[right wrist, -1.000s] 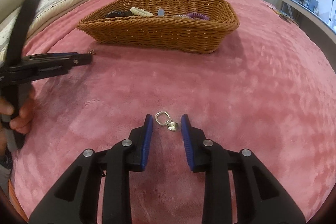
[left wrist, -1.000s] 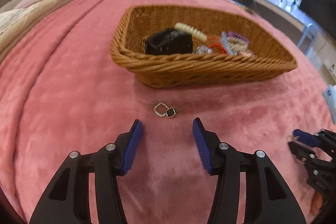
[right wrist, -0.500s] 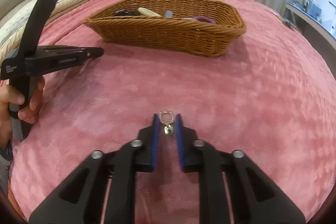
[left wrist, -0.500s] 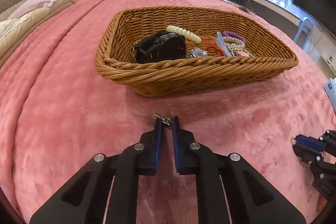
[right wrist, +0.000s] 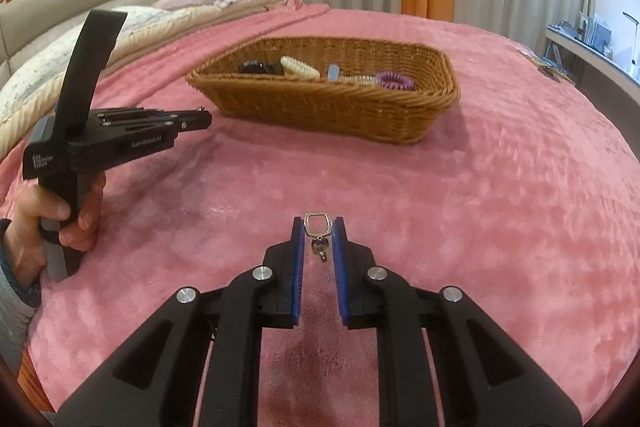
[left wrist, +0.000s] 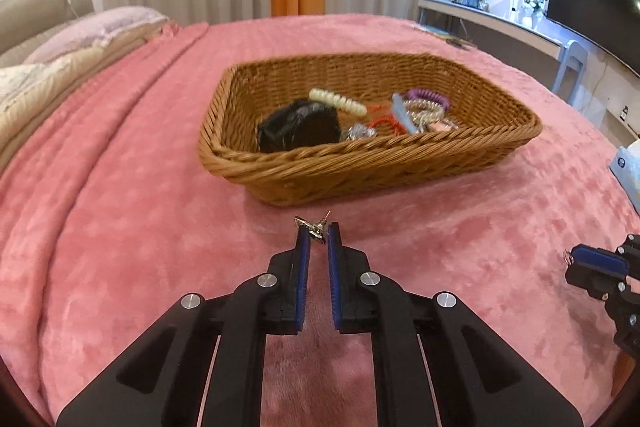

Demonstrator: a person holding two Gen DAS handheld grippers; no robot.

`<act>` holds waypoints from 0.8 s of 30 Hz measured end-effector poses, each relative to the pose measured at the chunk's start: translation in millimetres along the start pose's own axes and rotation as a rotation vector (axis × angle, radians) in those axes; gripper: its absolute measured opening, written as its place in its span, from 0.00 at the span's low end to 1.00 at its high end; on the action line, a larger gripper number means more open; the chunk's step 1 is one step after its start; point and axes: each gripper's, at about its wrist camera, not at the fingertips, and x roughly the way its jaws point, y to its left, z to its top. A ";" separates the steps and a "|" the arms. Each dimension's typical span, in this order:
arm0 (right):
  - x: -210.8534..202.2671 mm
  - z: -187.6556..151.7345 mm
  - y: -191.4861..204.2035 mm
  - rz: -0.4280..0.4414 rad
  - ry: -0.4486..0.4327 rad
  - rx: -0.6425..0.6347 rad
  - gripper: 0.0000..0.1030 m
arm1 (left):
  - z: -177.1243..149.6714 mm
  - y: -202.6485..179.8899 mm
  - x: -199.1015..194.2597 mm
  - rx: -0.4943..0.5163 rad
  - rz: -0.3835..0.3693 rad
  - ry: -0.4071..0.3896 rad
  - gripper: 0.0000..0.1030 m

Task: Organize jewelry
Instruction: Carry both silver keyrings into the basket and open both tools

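"GenRobot.AI" on left gripper (right wrist: 202, 119) body

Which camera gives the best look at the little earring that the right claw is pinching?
The right wrist view: the earring sits face-on between the right claw tips, its silver loop and dangling stud clear. The left wrist view catches only a sliver of it at that claw's tip, near the picture's right edge.

black left gripper (left wrist: 316, 231) and right gripper (right wrist: 319, 227), blue ribbed fingers (right wrist: 297, 259), silver screws, white lettering, bare-skinned hand (right wrist: 60, 211)
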 end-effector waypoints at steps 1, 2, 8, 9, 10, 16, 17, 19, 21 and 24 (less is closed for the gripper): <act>-1.7 0.7 -0.1 0.004 -0.008 0.003 0.12 | 0.6 -0.9 -3.2 0.001 -0.001 -0.010 0.07; -3.9 1.3 -0.5 0.007 -0.018 0.007 0.12 | 0.7 -1.8 -7.1 -0.001 -0.007 -0.021 0.07; -16.5 7.6 -3.6 0.015 -0.049 0.038 0.12 | -3.4 -11.3 -36.6 0.002 -0.061 -0.084 0.07; -18.9 9.7 -5.0 0.012 -0.052 0.046 0.12 | -5.3 -14.4 -43.9 0.011 -0.071 -0.097 0.07; -23.5 12.6 -6.6 0.014 -0.056 0.058 0.12 | -4.9 -16.0 -48.0 0.017 -0.077 -0.105 0.07; -55.9 42.5 -7.0 -0.002 -0.113 0.053 0.12 | 12.0 -29.3 -81.4 0.035 -0.123 -0.183 0.07; -61.3 53.1 -6.4 -0.001 -0.127 0.042 0.12 | 14.9 -29.6 -83.7 0.037 -0.126 -0.192 0.07; -65.5 72.7 -5.4 -0.012 -0.144 0.025 0.12 | 27.6 -33.1 -90.4 0.046 -0.134 -0.221 0.07; -65.7 95.3 -4.5 -0.025 -0.168 0.012 0.12 | 41.8 -37.4 -92.8 0.054 -0.134 -0.243 0.07; -57.0 124.0 -7.4 -0.043 -0.200 0.009 0.11 | 64.4 -43.3 -86.6 0.062 -0.134 -0.264 0.07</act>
